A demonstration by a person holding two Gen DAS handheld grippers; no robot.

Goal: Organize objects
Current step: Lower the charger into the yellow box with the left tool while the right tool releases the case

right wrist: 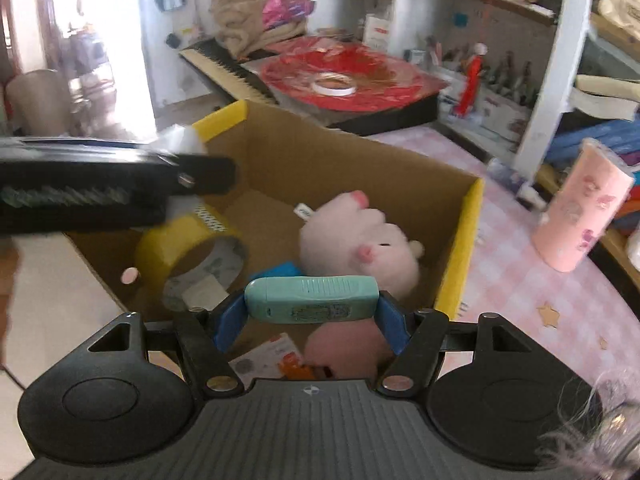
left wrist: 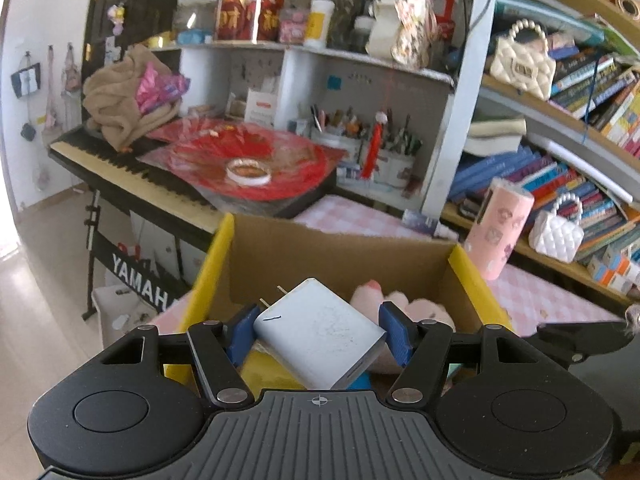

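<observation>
Left tongs (left wrist: 318,330) clamping white charger (left wrist: 320,332) above cardboard box (left wrist: 336,256), right tongs (right wrist: 312,316) gripping teal remote (right wrist: 312,298) crosswise over it

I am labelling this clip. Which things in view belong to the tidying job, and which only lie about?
In the job:
- white charger in left gripper
- teal device in right gripper
- cardboard box
- pink plush toy, yellow tape roll inside it

Lying about:
- keyboard
- pink cylinder
- bookshelf

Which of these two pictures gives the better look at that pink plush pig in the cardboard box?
The right wrist view: the pink plush pig lies in plain sight inside the cardboard box. In the left wrist view only a bit of it peeks out behind the white charger.
</observation>
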